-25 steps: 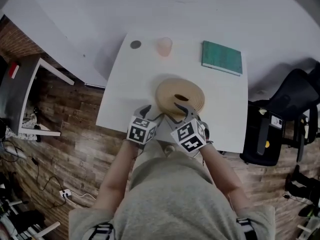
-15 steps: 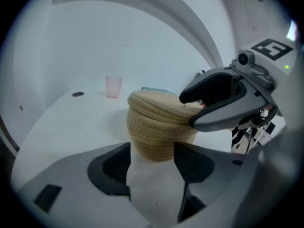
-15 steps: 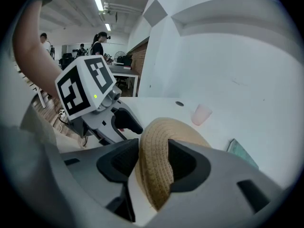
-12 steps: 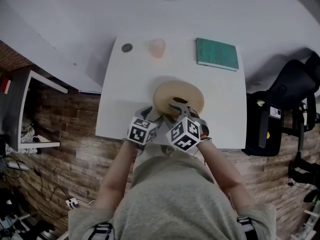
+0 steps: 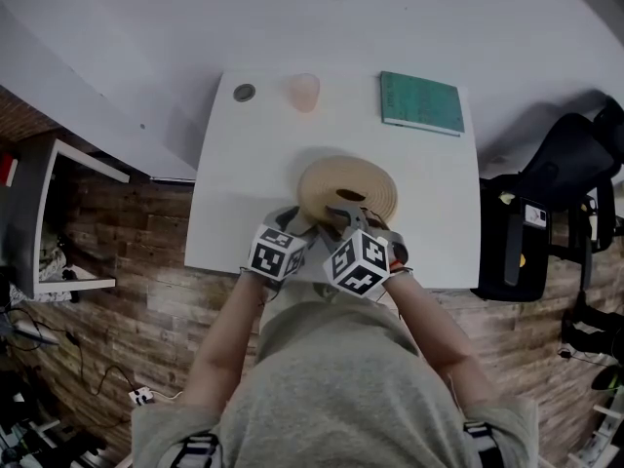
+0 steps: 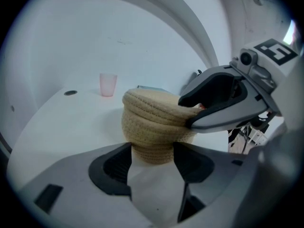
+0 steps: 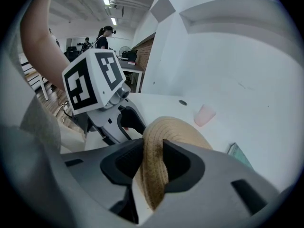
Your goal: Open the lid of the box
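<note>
Tan woven round box (image 5: 348,188), its coiled lid (image 7: 183,127) edge between right tongs (image 7: 153,156)

**Non-task items: worktop and surroundings**

The white worktop (image 5: 224,203) carries three items, all well beyond the fingers (image 5: 346,211), near the far edge.
- Pink translucent cup (image 5: 303,92): upright, ahead of the fingers and slightly left.
- Small dark round disc (image 5: 244,93): left of the cup, not touching it.
- Green book (image 5: 421,102): lying flat, ahead and right of the fingers.

Off the worktop:
- Black chair (image 5: 575,178), far right of the fingers.
- White-framed stand (image 5: 58,213), far left of the fingers.
- Wood-pattern floor (image 5: 146,300) below.
- A person (image 7: 103,36) stands in the background, left of the fingers in the right gripper view.
</note>
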`<state>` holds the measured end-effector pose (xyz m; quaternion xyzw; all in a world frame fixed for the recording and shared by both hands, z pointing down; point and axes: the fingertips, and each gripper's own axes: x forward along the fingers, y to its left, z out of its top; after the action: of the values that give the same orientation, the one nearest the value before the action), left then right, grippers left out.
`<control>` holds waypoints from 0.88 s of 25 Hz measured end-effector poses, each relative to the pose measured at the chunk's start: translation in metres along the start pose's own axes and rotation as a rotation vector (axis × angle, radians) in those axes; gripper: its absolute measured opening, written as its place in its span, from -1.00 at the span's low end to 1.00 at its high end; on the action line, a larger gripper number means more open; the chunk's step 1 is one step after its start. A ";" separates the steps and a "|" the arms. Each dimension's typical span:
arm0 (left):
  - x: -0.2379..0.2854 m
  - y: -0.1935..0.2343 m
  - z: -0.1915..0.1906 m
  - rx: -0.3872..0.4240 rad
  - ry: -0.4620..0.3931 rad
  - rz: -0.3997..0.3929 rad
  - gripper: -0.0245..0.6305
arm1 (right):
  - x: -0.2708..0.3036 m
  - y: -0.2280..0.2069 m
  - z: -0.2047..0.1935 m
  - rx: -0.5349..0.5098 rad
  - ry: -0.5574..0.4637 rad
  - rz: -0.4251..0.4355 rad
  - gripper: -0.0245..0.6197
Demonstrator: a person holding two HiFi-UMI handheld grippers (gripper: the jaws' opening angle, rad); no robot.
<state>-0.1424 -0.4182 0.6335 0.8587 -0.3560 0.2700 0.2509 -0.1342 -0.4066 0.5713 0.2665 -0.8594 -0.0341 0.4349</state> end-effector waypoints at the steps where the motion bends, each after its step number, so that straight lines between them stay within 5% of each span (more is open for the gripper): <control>1: 0.000 0.000 -0.001 -0.002 0.001 0.002 -0.14 | 0.000 0.000 0.000 -0.001 0.001 0.001 -0.52; 22: -0.003 -0.002 -0.002 -0.010 0.010 0.077 -0.19 | -0.026 -0.010 0.012 0.016 -0.101 -0.038 -0.65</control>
<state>-0.1434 -0.4142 0.6323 0.8417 -0.3889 0.2821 0.2465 -0.1269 -0.4040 0.5416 0.2840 -0.8754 -0.0491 0.3881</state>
